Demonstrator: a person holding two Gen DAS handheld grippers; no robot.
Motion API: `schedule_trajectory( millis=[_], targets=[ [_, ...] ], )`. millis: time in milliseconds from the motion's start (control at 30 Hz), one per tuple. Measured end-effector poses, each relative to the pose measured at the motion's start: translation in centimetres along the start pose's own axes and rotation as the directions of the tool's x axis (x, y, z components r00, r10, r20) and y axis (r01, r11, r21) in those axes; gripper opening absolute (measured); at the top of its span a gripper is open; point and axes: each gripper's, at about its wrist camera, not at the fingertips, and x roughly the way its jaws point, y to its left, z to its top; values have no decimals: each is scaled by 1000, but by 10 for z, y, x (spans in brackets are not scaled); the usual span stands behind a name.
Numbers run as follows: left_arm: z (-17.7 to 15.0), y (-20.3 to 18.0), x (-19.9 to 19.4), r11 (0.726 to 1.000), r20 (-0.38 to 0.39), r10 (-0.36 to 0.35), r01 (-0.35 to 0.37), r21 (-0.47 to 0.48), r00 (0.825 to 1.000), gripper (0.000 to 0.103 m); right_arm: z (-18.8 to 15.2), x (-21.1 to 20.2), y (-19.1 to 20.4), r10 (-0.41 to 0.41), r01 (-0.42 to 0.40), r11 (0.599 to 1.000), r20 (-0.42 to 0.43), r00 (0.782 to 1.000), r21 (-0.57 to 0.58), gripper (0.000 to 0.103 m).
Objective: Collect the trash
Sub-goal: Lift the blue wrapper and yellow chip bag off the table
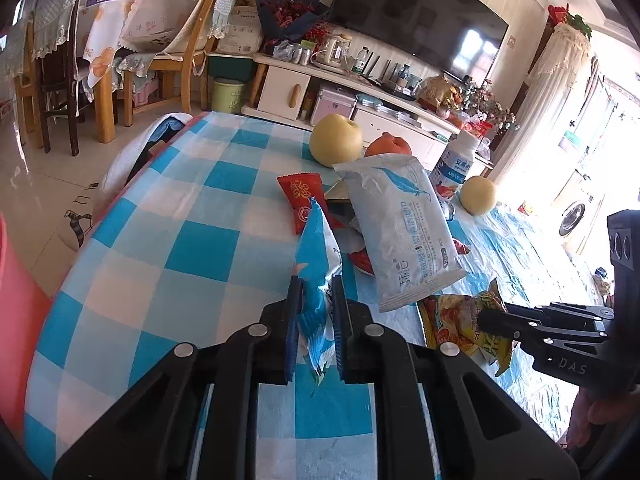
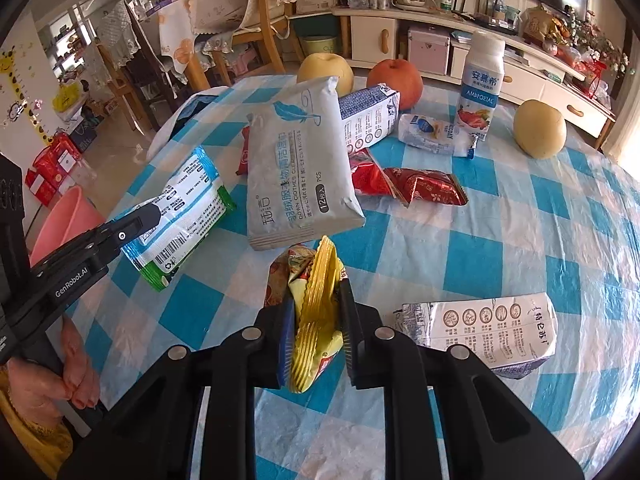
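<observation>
A: L gripper [image 1: 314,308] – status?

B: Fingers nearly together, clamped on a blue-white wrapper [image 1: 318,268]. Wrapper stands up on edge between the pads, lower end hanging down past them. In the R wrist view the same pack [image 2: 180,216] shows its printed back w/ barcode and a green edge, held above the checked tablecloth [image 1: 192,248] at the table's L side.

A: R gripper [image 2: 318,300]?

B: Also pinched down, narrow gap, filled by a crumpled yellow snack wrapper [image 2: 316,312]. Wrapper sticks up above the fingertips and bulges out below. Seen from the L cam it's the yellow-red crinkle [image 1: 464,320] at the tip of the R tool.

A: Other trash on the table?

B: Pale grey wipes pack [image 2: 296,168] w/ feather print, mid-table, far end propped up on stuff behind it. Red foil wrappers [image 2: 420,186] just right of it, lying flat. Flattened milk carton [image 2: 370,114] behind the wipes pack; a second flattened carton [image 2: 492,332] near R, beside the R fingers. Small crumpled white-blue pack [image 2: 434,134] next to the yogurt bottle [image 2: 482,84], which stands upright.

A: Non-trash?

B: Two yellow pears, one far [image 2: 324,70], one right [image 2: 540,128]. Red apple [image 2: 396,80] between far pear and bottle.

A: Bin?

B: Pink tub [image 2: 66,220] off the table's L edge, lower than the tabletop, near L gripper. Contents not visible.
</observation>
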Motion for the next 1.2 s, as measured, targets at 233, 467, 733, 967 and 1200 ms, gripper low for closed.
schedule_trajectory(
  millis=[233,467,733,967,1200],
  targets=[
    [-13,6,-11,999,-34,-26,25,-25,999,16,-13,-4,19,40,-40,999,6,999,-3,21],
    [-23,9,0,1000,-104,4,-5,-8,995,50,-25,4,31,45,-45,999,-19,999,-10,21],
    [-28,13,19,999,-153,42,-44,-10,987,34,-22,2,36,28,-28,999,-3,1000,-30,21],
    [-25,8,11,1000,-126,17,-18,-9,992,21,-20,-2,47,35,-34,998,21,999,-49,21],
    [-16,13,-10,999,-58,-22,19,-46,998,13,-12,-17,56,54,-49,997,78,995,-54,21]
  ],
)
